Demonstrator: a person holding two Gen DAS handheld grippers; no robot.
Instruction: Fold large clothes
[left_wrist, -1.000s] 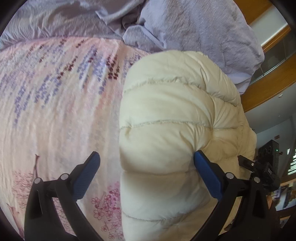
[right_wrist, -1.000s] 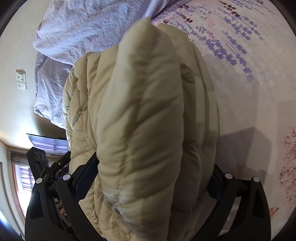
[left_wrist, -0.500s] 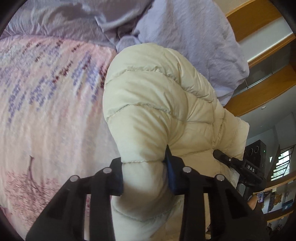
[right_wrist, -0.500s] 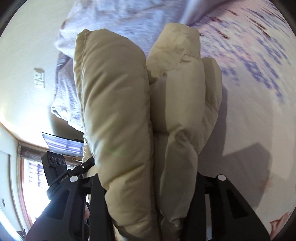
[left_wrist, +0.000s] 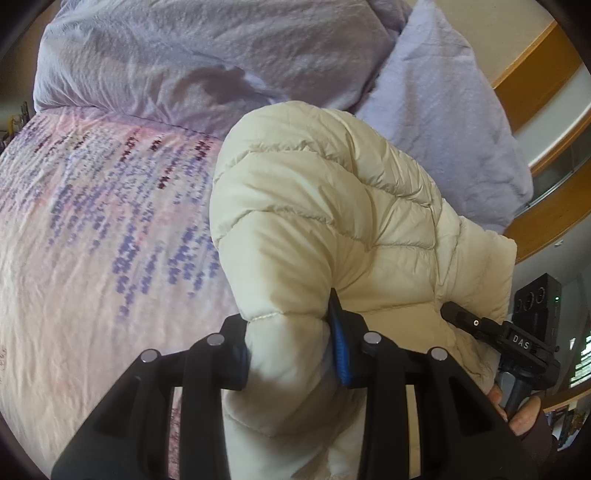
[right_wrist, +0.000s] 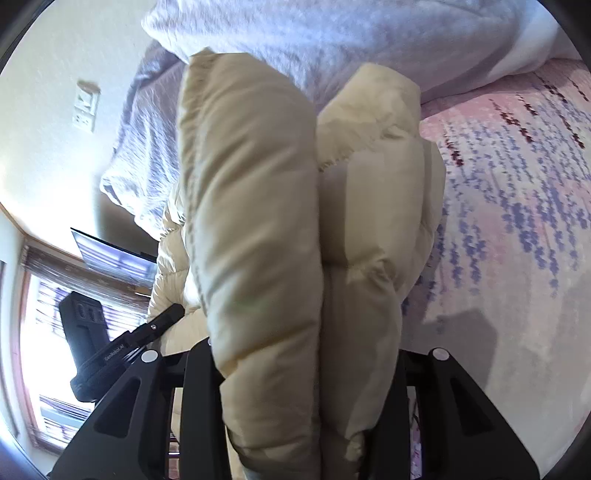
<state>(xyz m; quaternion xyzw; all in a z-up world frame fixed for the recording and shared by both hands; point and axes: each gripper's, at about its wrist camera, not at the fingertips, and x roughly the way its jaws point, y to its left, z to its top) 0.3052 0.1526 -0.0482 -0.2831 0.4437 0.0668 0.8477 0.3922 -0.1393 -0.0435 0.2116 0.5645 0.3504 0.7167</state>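
Two grippers, left (left_wrist: 293, 350) and right (right_wrist: 308, 373), fingers just closed and clamped on the puffy cream jacket (left_wrist: 332, 229), bundled above the floral bed (left_wrist: 92, 229). Best kept level, both ends raised together, no layer slipping.

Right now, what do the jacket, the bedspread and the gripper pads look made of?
Jacket: cream quilted puffer, smooth slightly shiny shell, probably nylon or polyester; stitched baffles puff out. Bedspread: matte woven fabric, likely cotton, printed with pink and purple flowers. Left gripper pads: blue ridged facing, rubber or plastic, on black plastic-looking fingers.
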